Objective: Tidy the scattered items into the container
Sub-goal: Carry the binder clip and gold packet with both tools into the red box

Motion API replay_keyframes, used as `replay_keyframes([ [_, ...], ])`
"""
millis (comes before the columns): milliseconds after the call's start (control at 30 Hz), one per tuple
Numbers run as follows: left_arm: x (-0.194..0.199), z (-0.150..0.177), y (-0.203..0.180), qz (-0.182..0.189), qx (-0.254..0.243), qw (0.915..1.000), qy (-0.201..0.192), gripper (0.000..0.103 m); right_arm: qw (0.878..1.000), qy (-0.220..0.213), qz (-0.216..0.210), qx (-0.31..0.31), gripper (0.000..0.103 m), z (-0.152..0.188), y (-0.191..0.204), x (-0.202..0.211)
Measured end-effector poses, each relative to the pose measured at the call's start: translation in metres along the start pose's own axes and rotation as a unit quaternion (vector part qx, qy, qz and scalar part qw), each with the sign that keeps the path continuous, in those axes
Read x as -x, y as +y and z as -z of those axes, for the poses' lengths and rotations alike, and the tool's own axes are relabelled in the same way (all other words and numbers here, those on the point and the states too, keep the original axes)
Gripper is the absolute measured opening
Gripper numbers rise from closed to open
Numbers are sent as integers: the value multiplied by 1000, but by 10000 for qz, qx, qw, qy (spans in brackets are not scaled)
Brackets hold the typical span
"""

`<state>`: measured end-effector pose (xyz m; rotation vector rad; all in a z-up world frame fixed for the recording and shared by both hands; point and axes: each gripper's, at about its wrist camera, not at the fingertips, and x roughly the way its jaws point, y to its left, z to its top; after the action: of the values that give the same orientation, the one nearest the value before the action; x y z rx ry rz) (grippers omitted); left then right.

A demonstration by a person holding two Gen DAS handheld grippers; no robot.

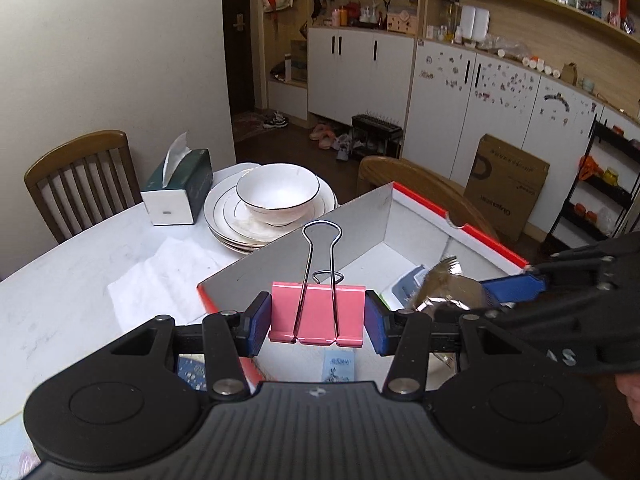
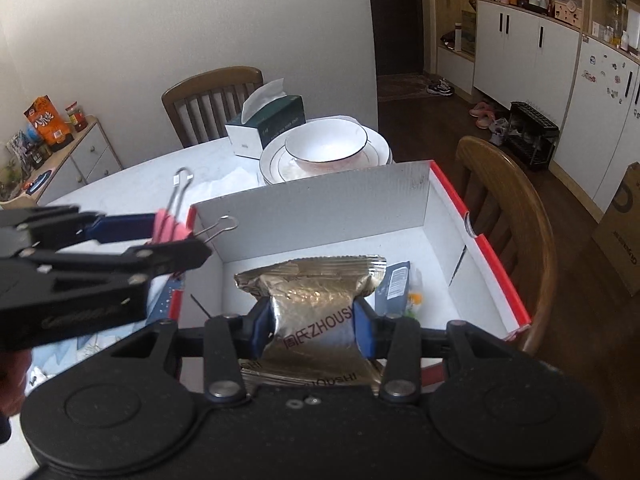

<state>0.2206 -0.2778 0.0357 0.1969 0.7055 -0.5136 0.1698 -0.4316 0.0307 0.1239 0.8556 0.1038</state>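
My left gripper (image 1: 317,322) is shut on a pink binder clip (image 1: 318,312), its wire handles pointing up, held over the near left corner of the white box with red rim (image 1: 372,216). My right gripper (image 2: 313,326) is shut on a gold foil snack packet (image 2: 312,292), held above the inside of the box (image 2: 320,196). In the left wrist view the right gripper (image 1: 480,292) and its foil packet (image 1: 444,284) show at the right. In the right wrist view the left gripper (image 2: 176,236) with the pink clip (image 2: 170,230) shows at the left. A blue packet (image 2: 394,284) lies in the box.
Stacked plates with a white bowl (image 1: 278,192) and a green tissue box (image 1: 178,188) stand behind the box on the white table (image 1: 72,264). A white cloth (image 1: 160,276) lies left of the box. Wooden chairs (image 2: 512,224) stand at the far and right sides.
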Motion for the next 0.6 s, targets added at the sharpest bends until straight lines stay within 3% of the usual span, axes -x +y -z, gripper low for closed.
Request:
replay_keyframes([
  [600,-103,-7,0,-372,-499,9950,784,48,9973,388,41,617,41,5,3,-57],
])
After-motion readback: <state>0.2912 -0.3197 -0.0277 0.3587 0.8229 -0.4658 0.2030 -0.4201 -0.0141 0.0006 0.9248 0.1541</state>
